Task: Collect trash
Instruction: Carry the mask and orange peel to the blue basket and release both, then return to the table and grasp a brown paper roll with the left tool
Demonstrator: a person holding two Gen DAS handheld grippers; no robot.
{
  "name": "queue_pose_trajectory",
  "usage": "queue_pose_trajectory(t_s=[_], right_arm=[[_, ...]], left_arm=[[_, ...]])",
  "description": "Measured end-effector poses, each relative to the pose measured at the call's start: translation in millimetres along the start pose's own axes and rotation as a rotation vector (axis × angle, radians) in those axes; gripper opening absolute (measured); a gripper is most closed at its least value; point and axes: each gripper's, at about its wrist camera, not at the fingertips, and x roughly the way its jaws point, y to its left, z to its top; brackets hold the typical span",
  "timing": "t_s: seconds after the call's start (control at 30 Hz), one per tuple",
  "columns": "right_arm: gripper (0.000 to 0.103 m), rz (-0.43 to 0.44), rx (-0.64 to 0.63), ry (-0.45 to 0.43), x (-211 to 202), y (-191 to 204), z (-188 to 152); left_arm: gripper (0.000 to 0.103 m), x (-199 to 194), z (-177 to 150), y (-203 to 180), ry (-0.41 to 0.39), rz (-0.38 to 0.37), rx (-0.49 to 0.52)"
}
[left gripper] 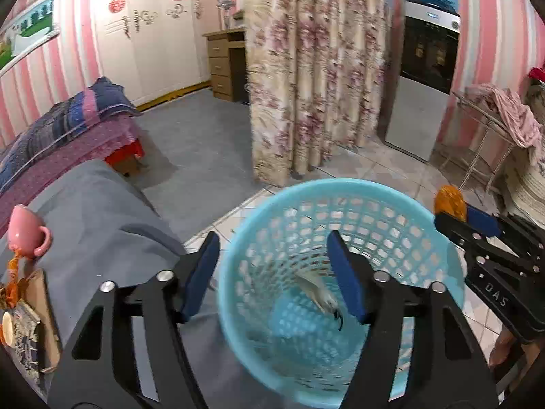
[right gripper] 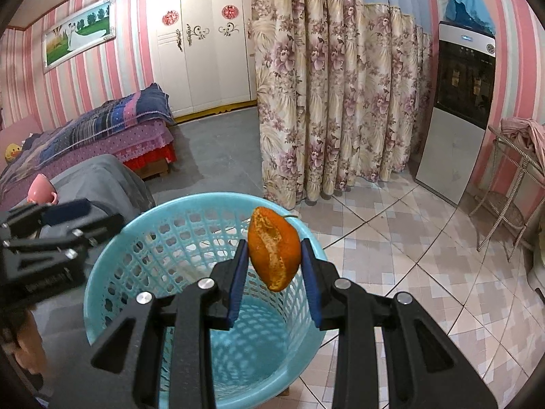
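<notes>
at lower centre of both views sits the blue mesh basket, on tiled floor hard against a grey-draped table to its left. floral curtain hangs behind, water dispenser upper right, pink cup far left. right gripper is clamped on the orange peel just above the far rim, long axis near upright, pith facing the camera. left gripper has its fingers spread wide over the basket, nothing between them; a blurred pale scrap shows inside the basket.
</notes>
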Motion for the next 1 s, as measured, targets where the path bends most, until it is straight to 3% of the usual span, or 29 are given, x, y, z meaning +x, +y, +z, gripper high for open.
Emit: queue_pose_trajectory(t_s=[0.2,0.5,0.6,0.63,0.77,1.0], right_arm=[[0.032,0.005,-0.005,0.008,3,10,-3],[0.034,0.013,0.012,0.001,12,36,-4],[0.052,0.004,0.017,-0.009,14,45,-3],[0.066,0.004,0.018,-0.015,14,46,-1],[0.089,-0.012,0.004,-0.047,9,58,9],[0.098,-0.012,0.011,-0.053,1,74,14]], left_arm=[[0.085,-17,-5,34,-0.046,0.065,-0.045],[0.091,-43,-24,71,-0.060,0.134,-0.103],[0.092,-51,-30,83,-0.060,0.151,-0.123],[0.092,-54,-32,88,-0.063,0.155,-0.129],[0.095,-68,-39,102,-0.087,0.182,-0.133],[0.096,-98,-45,136,-0.109,0.212,-0.181]])
